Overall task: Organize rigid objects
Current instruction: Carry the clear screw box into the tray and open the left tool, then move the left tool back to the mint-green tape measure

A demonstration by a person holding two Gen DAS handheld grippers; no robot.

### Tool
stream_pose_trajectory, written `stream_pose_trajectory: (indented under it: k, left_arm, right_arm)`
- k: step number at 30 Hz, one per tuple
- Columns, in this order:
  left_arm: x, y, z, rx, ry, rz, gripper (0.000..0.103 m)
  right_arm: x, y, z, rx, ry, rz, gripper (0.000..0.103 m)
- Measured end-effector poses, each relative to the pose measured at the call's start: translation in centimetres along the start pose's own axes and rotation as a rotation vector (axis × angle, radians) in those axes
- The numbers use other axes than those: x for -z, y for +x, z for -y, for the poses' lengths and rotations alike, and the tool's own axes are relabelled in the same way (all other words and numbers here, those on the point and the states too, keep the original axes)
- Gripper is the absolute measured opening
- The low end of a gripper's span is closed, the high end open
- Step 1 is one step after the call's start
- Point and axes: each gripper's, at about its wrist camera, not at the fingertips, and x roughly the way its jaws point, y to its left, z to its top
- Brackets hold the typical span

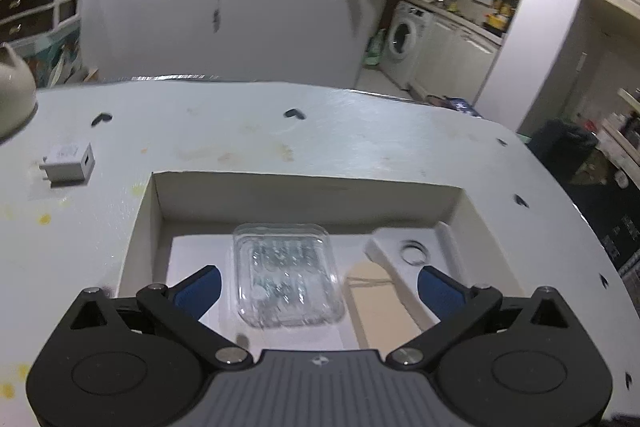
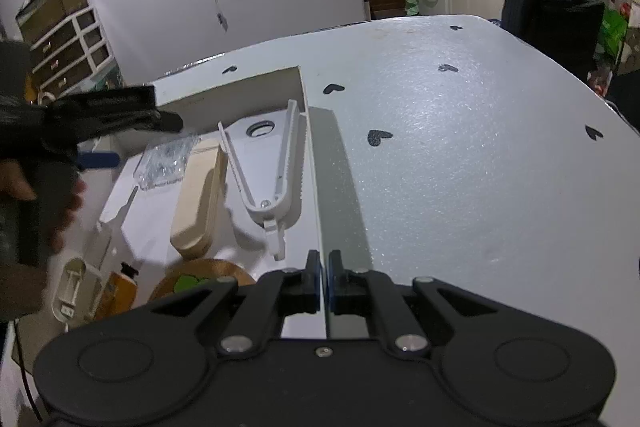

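A clear plastic case [image 1: 289, 277], lidded and glinting with small contents too blurred to identify, lies flat on the floor of an open white cardboard box [image 1: 304, 193] on a grey speckled table [image 1: 224, 131]. The left gripper [image 1: 318, 285] hovers above it, blue-padded fingers spread wide to either side. Beside the case in the box lie a beige oblong block [image 2: 198, 203] and white plastic tongs [image 2: 268, 163]. The right gripper [image 2: 323, 267] has its fingers pressed together on the box's right wall. A white charger [image 1: 68, 163] sits on the table outside.
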Motion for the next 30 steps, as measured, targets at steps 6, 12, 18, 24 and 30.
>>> stream_pose_trajectory:
  k: [6, 12, 18, 24, 30]
  left_arm:
    - [1.5, -4.6, 1.0, 0.065, 0.057, 0.051, 0.103]
    - [3.4, -9.4, 1.1, 0.095, 0.104, 0.116, 0.103]
    - [5.8, -13.2, -0.5, 0.086, 0.111, 0.155, 0.103]
    - [8.4, -15.9, -3.1, 0.061, 0.098, 0.163, 0.103]
    - [10.3, -18.2, -6.8, 0.018, 0.082, 0.188, 0.103]
  right_arm:
    - [0.4, 0.5, -0.1, 0.013, -0.005, -0.021, 0.004]
    - [1.4, 1.1, 0.2, 0.002, -0.006, -0.042, 0.004]
    - [1.5, 1.0, 0.1, 0.006, -0.014, -0.038, 0.004]
    - [1.8, 0.9, -0.3, 0.020, -0.041, -0.023, 0.005]
    - [2.0, 0.9, -0.7, 0.038, -0.059, -0.016, 0.006]
